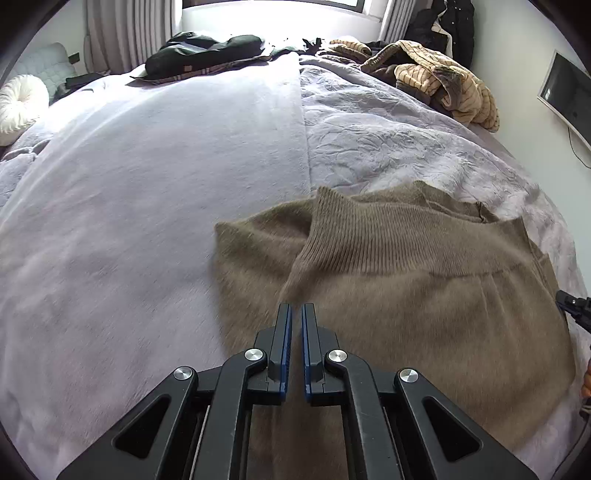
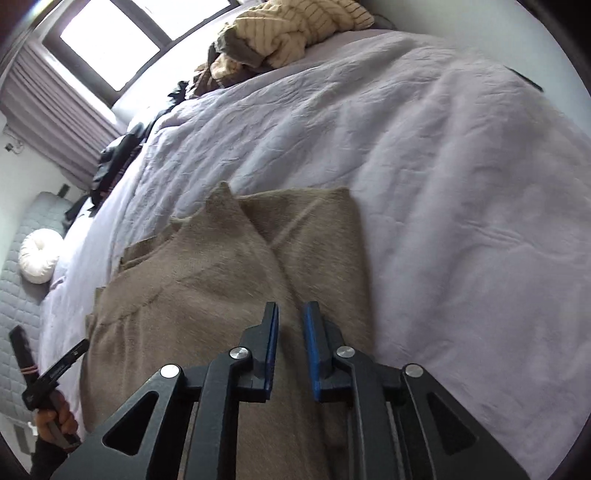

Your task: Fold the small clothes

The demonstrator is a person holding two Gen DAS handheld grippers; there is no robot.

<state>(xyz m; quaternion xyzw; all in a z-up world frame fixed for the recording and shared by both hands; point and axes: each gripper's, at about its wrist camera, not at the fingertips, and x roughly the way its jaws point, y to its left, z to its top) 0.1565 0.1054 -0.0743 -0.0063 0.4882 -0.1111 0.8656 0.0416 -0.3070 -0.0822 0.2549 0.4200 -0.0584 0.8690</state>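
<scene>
Daylight pours from the window (image 1: pixel 273 11), blown out to white in both views. The bedspread (image 1: pixel 147 184) is evenly lit with soft shadows. Fisheye bending curves the edges into dark corners; motion blur smears the brown sweater (image 2: pixel 207 280).

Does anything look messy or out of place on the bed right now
Yes. A striped cream garment lies crumpled in a heap at the bed's far edge, unfolded. The brown sweater nearby has its sleeves folded in.

Taupe ribbed sweater (image 1: pixel 406 258); lilac bedspread (image 1: pixel 147 184); cream striped knit (image 1: pixel 443 85).
</scene>
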